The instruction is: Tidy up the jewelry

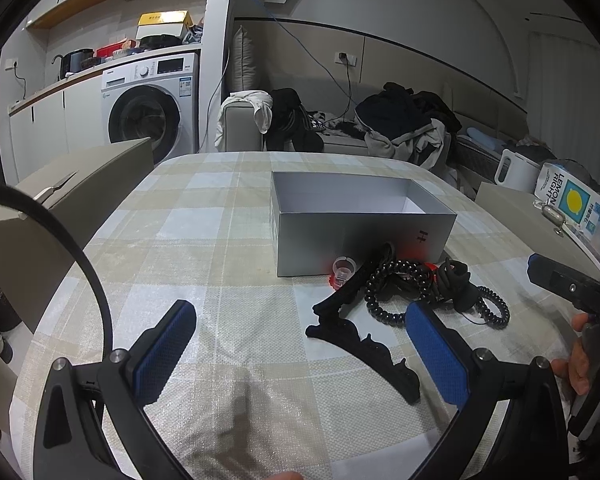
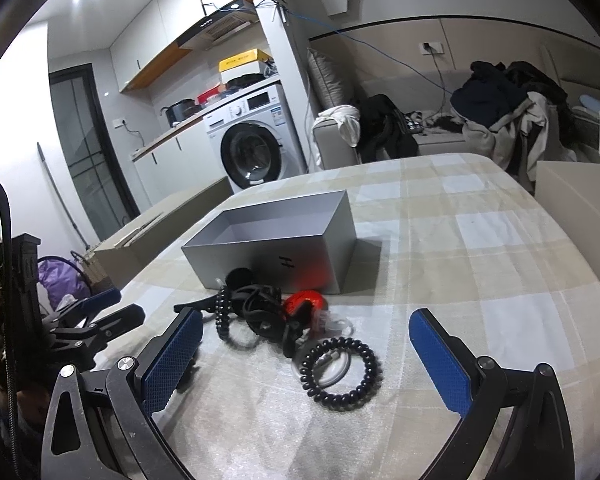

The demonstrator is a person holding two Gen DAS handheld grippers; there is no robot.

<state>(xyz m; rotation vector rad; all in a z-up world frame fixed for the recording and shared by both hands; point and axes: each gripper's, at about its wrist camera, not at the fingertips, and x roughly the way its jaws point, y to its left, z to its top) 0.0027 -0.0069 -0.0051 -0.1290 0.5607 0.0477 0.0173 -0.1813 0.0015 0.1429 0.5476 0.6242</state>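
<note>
An open grey box [image 1: 360, 236] [image 2: 276, 248] stands on the checked tablecloth. In front of it lies a pile of accessories: a black headband [image 1: 364, 344], a black bead bracelet [image 1: 396, 280] [image 2: 224, 312], a black coil hair tie [image 1: 494, 308] [image 2: 340, 372], a red item [image 2: 304, 304], a small clear ring piece [image 1: 343, 268] [image 2: 336, 324] and black hair ties [image 1: 456, 280] [image 2: 260, 312]. My left gripper [image 1: 300, 344] is open and empty, just short of the pile. My right gripper [image 2: 304, 348] is open and empty, its fingers either side of the coil hair tie.
Beige cabinets [image 1: 80, 200] [image 2: 580, 216] flank the table. A white kettle [image 1: 516, 170] and a Lemon Right pack [image 1: 572, 204] sit at the right. A washing machine [image 1: 148, 108] and a sofa with clothes [image 1: 400, 120] stand behind. The right gripper shows in the left wrist view [image 1: 560, 284].
</note>
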